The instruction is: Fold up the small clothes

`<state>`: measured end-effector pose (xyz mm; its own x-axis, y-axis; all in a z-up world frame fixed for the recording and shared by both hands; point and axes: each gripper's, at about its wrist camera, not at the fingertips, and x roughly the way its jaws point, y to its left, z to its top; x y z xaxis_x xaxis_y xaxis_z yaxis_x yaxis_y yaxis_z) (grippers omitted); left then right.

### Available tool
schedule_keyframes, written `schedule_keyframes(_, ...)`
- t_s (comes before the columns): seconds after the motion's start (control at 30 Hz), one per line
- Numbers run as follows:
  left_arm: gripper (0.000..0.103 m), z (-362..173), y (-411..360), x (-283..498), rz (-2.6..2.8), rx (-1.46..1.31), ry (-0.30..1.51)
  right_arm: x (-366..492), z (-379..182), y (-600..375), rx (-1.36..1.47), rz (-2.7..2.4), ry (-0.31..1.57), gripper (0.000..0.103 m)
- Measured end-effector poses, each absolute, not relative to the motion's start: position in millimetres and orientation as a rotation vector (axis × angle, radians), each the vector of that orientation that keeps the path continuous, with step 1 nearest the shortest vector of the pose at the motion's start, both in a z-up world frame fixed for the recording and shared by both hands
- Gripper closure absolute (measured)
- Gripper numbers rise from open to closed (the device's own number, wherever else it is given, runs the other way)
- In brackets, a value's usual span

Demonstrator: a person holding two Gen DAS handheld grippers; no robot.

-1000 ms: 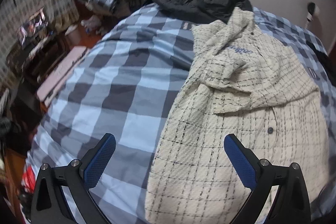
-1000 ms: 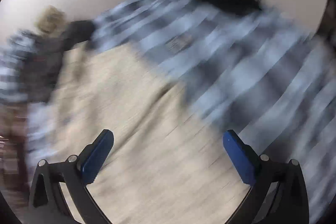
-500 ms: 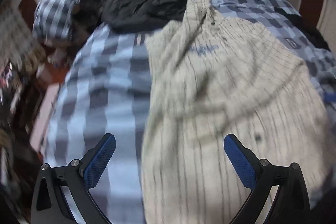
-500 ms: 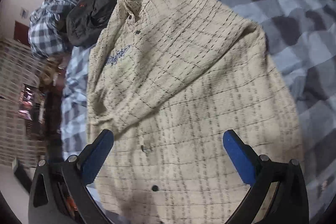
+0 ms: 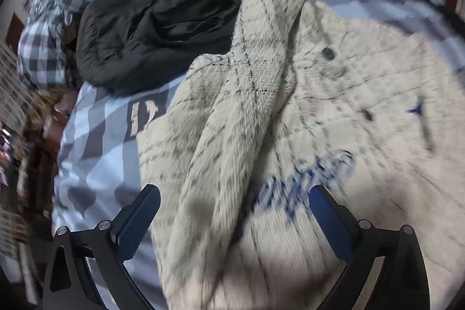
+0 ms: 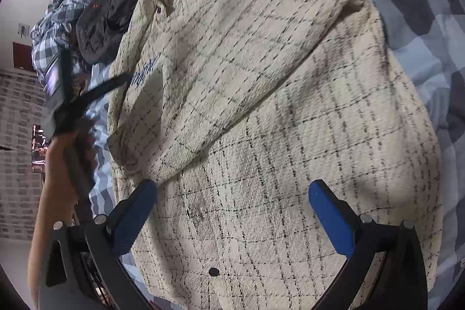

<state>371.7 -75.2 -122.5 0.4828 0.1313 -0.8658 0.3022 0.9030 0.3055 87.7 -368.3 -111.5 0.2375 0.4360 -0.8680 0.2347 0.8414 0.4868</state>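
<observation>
Checked bedspread [image 6: 421, 28], black jacket [image 5: 162, 19] at 11 o'clock. Left gripper [image 5: 232, 211] has closed in over the cream plaid shirt [image 6: 276, 112]; right gripper [image 6: 232, 208] too. Both gape, holding nothing; grab comes next.

Supporting surface: a bed covered with a blue-and-grey checked bedspread [image 6: 412, 28], which carries a dark printed label. Lying directly on it: a cream checked jacket [image 6: 290, 135], spread flat, one sleeve folded across its front, blue lettering on the chest. At the far end, touching the jacket's collar, a crumpled black garment [image 5: 162, 19]. Beyond that, a bunched blue-and-white checked cloth [image 5: 49, 42].
</observation>
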Motion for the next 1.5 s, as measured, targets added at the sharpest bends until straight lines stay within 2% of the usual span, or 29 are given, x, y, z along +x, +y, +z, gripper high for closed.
schedule_keyframes(0.03,0.004,-132.8,-79.7,377.7,-0.070,0.507,1.075,87.6,-112.3,-367.1,0.597,0.151,1.350,0.001)
schedule_keyframes(0.13,0.035,-151.1,-80.7,388.2,-0.068,0.519,1.136,85.7,-111.5,-365.6,0.591,0.154,1.352,0.001)
schedule_keyframes(0.17,0.056,-148.8,-77.5,389.3,-0.081,0.475,1.148,85.0,-110.2,-366.3,0.589,0.149,1.348,0.001)
schedule_keyframes(0.2,0.071,-145.9,-74.5,389.8,-0.075,0.456,1.151,84.2,-108.9,-367.2,0.586,0.143,1.344,0.001)
schedule_keyframes(0.23,0.077,-138.7,-67.5,389.6,-0.061,0.424,1.151,84.4,-108.4,-367.6,0.586,0.138,1.343,0.001)
schedule_keyframes(0.27,0.088,-134.2,-63.1,389.8,-0.054,0.413,1.147,85.8,-109.3,-368.6,0.588,0.135,1.345,0.001)
schedule_keyframes(0.3,0.091,-124.9,-54.8,388.1,-0.050,0.396,1.131,85.4,-109.7,-369.0,0.593,0.135,1.349,0.001)
schedule_keyframes(0.47,0.094,-66.1,8.4,377.6,0.054,0.286,1.070,83.6,-106.8,-364.7,0.576,0.142,1.344,0.001)
schedule_keyframes(0.6,0.094,-16.4,75.8,343.9,0.098,0.164,1.030,82.5,-108.7,-362.2,0.582,0.151,1.355,0.001)
schedule_keyframes(0.7,0.094,1.1,132.4,312.5,0.128,0.106,1.029,83.2,-111.3,-361.5,0.596,0.158,1.370,0.001)
schedule_keyframes(0.87,0.093,-24.1,169.6,259.1,-0.051,0.065,1.132,83.2,-112.1,-363.0,0.615,0.165,1.379,0.001)
schedule_keyframes(1.03,0.093,-60.4,216.5,215.7,-0.165,-0.436,1.252,84.2,-113.4,-358.6,0.625,0.191,1.394,0.001)
schedule_keyframes(1.1,0.093,-63.2,219.0,199.7,-0.100,-0.503,1.240,84.7,-113.8,-356.9,0.629,0.210,1.395,0.001)
schedule_keyframes(1.2,0.093,-51.8,198.3,171.2,0.033,-0.293,1.217,85.0,-110.1,-353.5,0.605,0.222,1.382,0.001)
schedule_keyframes(1.3,0.093,-27.0,156.0,130.3,0.032,-0.137,1.092,84.1,-107.2,-351.5,0.588,0.234,1.361,0.001)
schedule_keyframes(1.5,0.093,-25.5,125.9,97.2,-0.052,-0.130,1.011,80.8,-106.2,-346.6,0.555,0.234,1.314,0.001)
